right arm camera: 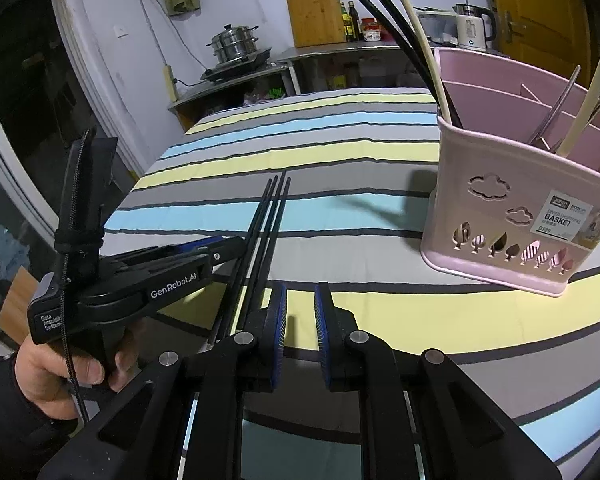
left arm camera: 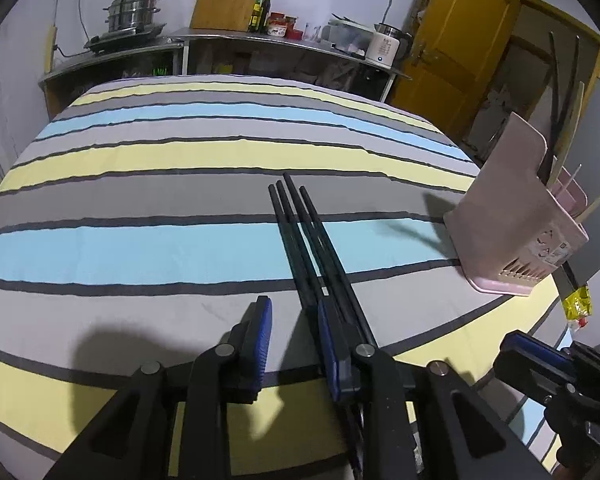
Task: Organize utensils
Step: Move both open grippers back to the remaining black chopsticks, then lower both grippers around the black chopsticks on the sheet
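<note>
Left wrist view first: what has the left gripper (left arm camera: 294, 340) got?
Nothing between its pads. The jaws stand a little apart and only striped cloth (left arm camera: 140, 248) shows in the gap.

Then where are the chopsticks (left arm camera: 300, 232)?
Four black ones lie close together on the cloth, about mid-table, tips toward the far edge. Their near ends run along the outer side of the gripper's right finger and pass out of sight beneath it. I cannot tell whether they touch it.

Does the right wrist view agree?
Yes. The left gripper comes in from the left, held by a hand (right arm camera: 60, 368), with its tip right at the chopsticks.

And the right gripper (right arm camera: 302, 316)?
Its blue pads face each other across a narrow gap that holds nothing. It hangs over the near part of the table, just right of the chopsticks.

Where is the basket (right arm camera: 520, 216)?
It stands upright by the table's right edge, well apart from the chopsticks. It is pink, with cloud and leaf cut-outs and a label on its front.

Anything in it?
Two black sticks (right arm camera: 380, 12) and a cream stick (right arm camera: 416, 32) lean out of its left-end compartment. Further right, metal handles (right arm camera: 556, 108) and another cream stick stand tilted; I cannot tell exactly which compartment
</note>
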Available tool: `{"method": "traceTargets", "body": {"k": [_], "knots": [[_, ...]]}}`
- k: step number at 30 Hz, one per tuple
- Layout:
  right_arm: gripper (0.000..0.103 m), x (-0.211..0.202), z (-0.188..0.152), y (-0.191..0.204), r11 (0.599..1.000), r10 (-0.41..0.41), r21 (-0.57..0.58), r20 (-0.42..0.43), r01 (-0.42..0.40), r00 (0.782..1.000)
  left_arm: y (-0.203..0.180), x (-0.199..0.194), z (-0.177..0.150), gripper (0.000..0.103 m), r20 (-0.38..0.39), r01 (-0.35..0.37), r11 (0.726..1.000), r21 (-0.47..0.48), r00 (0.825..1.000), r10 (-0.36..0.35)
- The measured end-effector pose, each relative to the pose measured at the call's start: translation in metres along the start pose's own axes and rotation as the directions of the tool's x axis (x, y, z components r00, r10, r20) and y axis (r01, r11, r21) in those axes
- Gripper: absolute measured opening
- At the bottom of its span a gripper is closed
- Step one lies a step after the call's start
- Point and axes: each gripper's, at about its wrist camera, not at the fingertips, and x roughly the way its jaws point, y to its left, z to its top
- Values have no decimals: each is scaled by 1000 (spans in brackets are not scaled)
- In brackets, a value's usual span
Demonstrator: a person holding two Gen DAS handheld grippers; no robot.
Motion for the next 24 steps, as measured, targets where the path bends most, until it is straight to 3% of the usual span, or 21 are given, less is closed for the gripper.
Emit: {"method": "traceTargets", "body": {"k": [11,14,24], "knots": [[15,2,-1,3,1000,2,-3,-5,-2,1000,-6,3,1,23,25,-82,994,70,996,80],[14,5,1,4,1000,3,-6,-7,-3,1000,0,1,0,18,16,-81,995,59,997,80],[15,45,20,15,999,26,-24,-35,-26,999,39,-20,-7,16,9,-83,997,6,997,82]]}}
